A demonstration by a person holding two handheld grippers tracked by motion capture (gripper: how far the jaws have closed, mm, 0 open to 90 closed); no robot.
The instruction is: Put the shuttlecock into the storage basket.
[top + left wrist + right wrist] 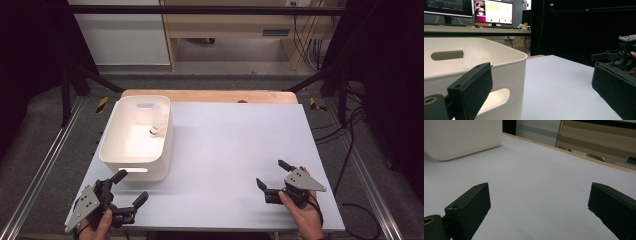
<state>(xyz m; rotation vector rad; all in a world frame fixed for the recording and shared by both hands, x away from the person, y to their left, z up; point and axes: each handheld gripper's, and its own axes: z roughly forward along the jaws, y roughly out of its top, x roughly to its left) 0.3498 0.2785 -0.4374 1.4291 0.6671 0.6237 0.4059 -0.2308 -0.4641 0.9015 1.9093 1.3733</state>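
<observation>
White plastic formed the bin (136,137), which sat on the left half of a pale grey table (235,150), and inside it lay a small clear bottle (158,122) against the far right wall. The bottle's long axis ran roughly away from the person, its dark cap end pointing back toward the near side; whether it lay flat or leaned on the wall could not be told. The left gripper (131,189) rested at the near left corner of the table, just beside the bin's near wall, its jaws spread wide and holding nothing. The right gripper (273,174) rested near the front right of the table, well apart from the bin, jaws likewise wide apart and empty. In the left gripper view, one jaw sat close to the bin's handle slot (495,96). Judging from this, a reach for the bottle could go wrong in a few ways: the left gripper, being so near, might knock or shove the light bin; the bin's tall walls might block a low approach; and the smooth, round bottle tucked against the wall might roll or slip away from closing jaws.
</observation>
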